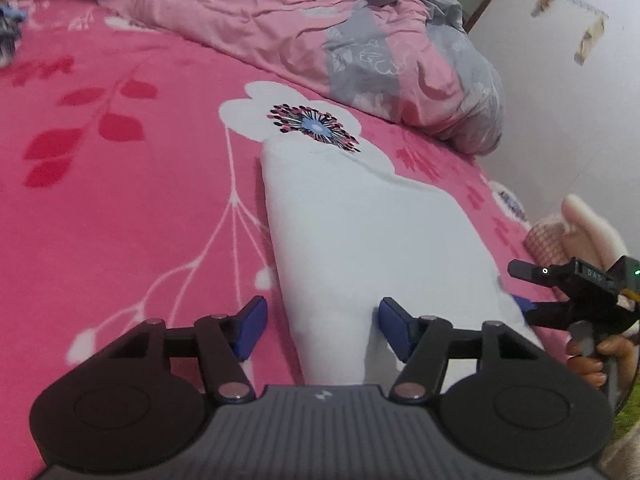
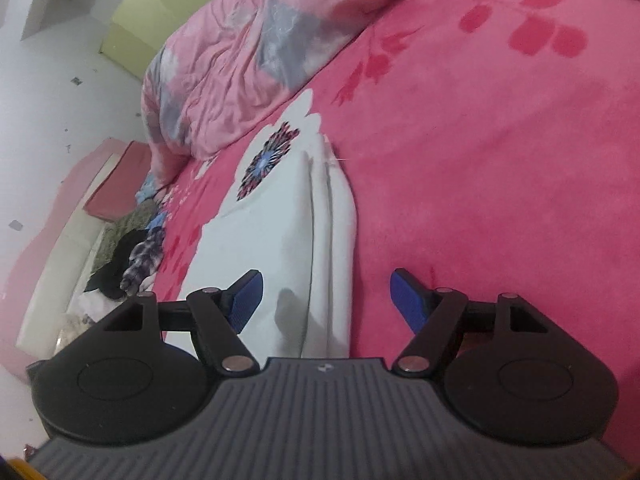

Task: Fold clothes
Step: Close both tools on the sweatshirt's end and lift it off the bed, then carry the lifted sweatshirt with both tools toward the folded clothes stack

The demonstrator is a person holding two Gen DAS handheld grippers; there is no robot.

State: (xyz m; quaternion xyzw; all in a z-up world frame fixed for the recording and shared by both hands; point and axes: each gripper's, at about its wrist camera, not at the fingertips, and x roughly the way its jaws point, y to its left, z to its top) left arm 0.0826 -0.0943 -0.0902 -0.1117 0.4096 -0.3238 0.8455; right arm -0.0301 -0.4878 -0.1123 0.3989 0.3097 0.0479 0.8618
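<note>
On the pink bedsheet (image 1: 120,208), a folded white garment (image 1: 360,248) lies between both wide-open, empty grippers, left gripper (image 1: 322,326) and right gripper (image 2: 326,300), seemingly hovering just above it.

The left claw (image 1: 320,328), fingers spread, straddles the near left edge of a folded white garment (image 1: 368,240) on the pink bedspread (image 1: 120,200).

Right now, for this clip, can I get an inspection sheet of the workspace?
Surface: pink fleece bedspread with red leaf and white flower print.
Job's things: white folded garment lying flat on it, layered edges visible in the right wrist view.
Clutter: crumpled pink and grey quilt behind the garment; dark clothes pile off the bed edge.
Grippers: left gripper open, straddling the garment's near corner; right gripper open over its edge.
Cables: nothing seen.
Surroundings: white wall.
</note>
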